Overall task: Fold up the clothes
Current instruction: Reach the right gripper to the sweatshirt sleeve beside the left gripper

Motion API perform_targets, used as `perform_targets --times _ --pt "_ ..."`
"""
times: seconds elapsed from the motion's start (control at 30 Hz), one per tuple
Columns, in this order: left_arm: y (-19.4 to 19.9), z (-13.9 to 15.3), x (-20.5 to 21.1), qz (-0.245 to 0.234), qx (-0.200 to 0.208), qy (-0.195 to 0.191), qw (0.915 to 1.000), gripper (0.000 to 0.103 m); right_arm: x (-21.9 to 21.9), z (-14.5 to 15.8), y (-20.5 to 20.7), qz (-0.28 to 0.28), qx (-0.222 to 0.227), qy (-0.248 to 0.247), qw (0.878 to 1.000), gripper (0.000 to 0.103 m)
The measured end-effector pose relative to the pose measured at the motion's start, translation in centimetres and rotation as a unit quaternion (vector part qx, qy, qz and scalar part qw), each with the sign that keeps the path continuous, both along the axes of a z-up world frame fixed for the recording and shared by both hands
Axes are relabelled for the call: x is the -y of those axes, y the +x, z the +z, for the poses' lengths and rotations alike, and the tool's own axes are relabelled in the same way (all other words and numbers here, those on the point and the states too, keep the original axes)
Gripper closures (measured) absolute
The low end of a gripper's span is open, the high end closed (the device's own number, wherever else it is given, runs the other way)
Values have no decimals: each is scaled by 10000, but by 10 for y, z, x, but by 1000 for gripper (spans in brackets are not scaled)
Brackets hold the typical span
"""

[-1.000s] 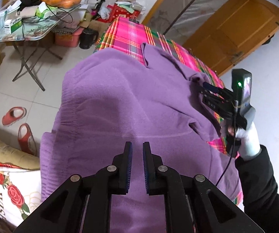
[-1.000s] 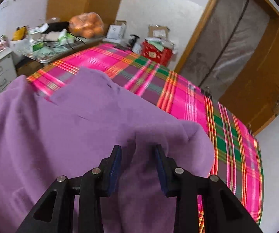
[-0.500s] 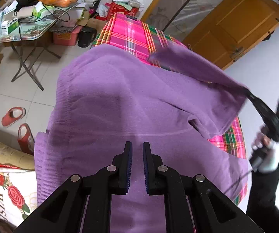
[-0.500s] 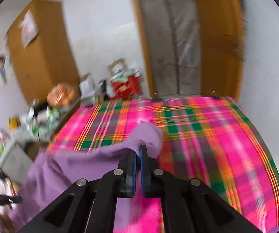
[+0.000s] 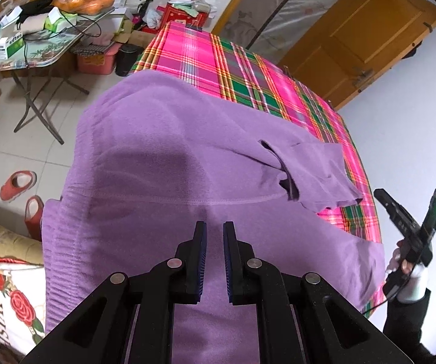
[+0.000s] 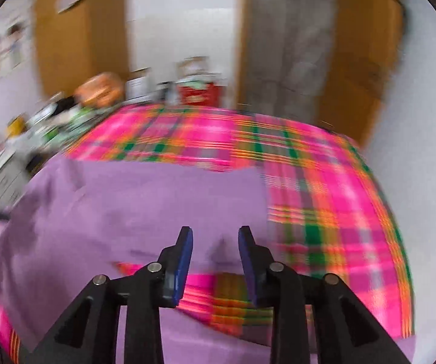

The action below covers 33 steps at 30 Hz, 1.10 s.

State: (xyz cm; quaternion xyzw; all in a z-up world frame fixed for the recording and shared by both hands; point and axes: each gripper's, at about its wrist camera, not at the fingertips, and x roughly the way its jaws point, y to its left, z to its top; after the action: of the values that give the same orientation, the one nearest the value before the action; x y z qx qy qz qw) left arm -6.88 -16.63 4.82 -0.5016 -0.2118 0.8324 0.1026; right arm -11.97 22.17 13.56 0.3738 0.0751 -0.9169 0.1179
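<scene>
A purple fleece sweater (image 5: 163, 163) lies spread over the pink plaid tablecloth (image 5: 218, 57) that covers the worktop. One sleeve (image 5: 312, 170) is folded across onto the sweater's body, with its cuff end lying near the cloth's right edge in the left wrist view. The sweater's ribbed hem (image 5: 57, 261) hangs over the near left edge of the tablecloth.

The left gripper (image 5: 215, 233) hovers over the sweater's near part, just this side of a stitched seam, its jaws drawn narrow with only a thin slot between the blue pads and no fabric pinched in it.

The right gripper (image 6: 215, 239) is seen off the tablecloth's right edge in the left wrist view, gripped by a hand (image 5: 406, 270) in a white glove and dark sleeve. In its own blurred view the jaws are opening, about half wide, with nothing between them; the sweater (image 6: 145, 203) lies below and beyond the pads, on the tablecloth (image 6: 324, 182)
</scene>
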Motion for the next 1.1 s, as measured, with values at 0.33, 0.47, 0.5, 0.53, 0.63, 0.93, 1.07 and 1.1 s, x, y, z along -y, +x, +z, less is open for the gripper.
perform_targets --times 0.33,0.47,0.5,0.53,0.63,0.93,1.07,1.1 --pt "0 0 -5 -114 43 23 9999 92 128 -53 2 1971 16 1215 9728 67" --pt "1 1 -6 -166 35 63 9998 92 138 -61 7 2193 -10 1510 9639 66" --pt "1 1 -6 -180 31 75 9998 92 140 -63 9 2261 -19 1642 9602 66" --pt "1 1 -7 -193 27 86 9998 92 142 -65 11 2329 -29 1773 9562 65" --pt "1 3 -8 -225 11 100 9997 92 148 -71 17 2583 -91 2030 9444 64" --pt "3 4 -8 -202 4 85 9998 92 143 -56 -4 1989 -222 1397 9697 72" --pt "3 3 -7 -191 31 88 9998 92 134 -48 -10 1878 -49 780 9791 75" --pt "3 3 -8 -199 34 86 9998 92 132 -48 -12 1853 9 682 9803 75"
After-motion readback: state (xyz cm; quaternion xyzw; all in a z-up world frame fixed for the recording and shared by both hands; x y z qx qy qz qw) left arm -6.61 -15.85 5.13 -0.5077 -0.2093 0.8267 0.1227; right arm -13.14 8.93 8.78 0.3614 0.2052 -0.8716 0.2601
